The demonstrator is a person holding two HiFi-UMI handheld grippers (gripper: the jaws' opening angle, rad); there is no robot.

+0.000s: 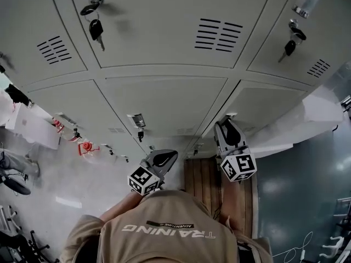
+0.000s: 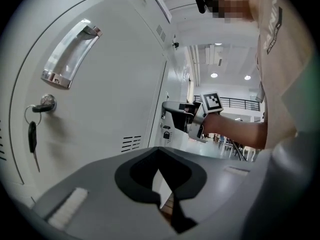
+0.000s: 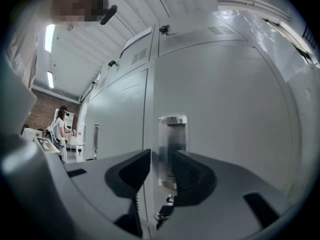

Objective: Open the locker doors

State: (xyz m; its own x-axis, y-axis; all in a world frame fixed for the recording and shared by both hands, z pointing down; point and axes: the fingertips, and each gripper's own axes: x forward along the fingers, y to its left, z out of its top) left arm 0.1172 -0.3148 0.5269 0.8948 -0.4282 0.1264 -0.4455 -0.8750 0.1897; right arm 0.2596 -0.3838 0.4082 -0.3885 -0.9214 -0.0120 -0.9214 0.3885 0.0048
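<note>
Grey metal lockers [image 1: 164,97] fill the head view, their doors shut. My right gripper [image 1: 227,129] points at the lower right locker door [image 3: 225,114]. Its jaws stand open, and the door's upright chrome handle [image 3: 171,151] shows in the gap between them, untouched. A key [image 3: 165,211] hangs in the lock under that handle. My left gripper [image 1: 163,159] hovers lower, in front of the middle column, its jaws shut on nothing. In the left gripper view a chrome handle [image 2: 70,54] and a key in its lock [image 2: 42,104] lie off to the left of that gripper [image 2: 162,176].
Upper lockers carry keys [image 1: 94,23] [image 1: 290,43]. A pale panel [image 1: 307,119] juts out at the right of the locker bank. Wooden boards [image 1: 205,182] lie below the grippers. Red tags [image 1: 85,147] hang at lower left. A person [image 3: 60,129] stands far off.
</note>
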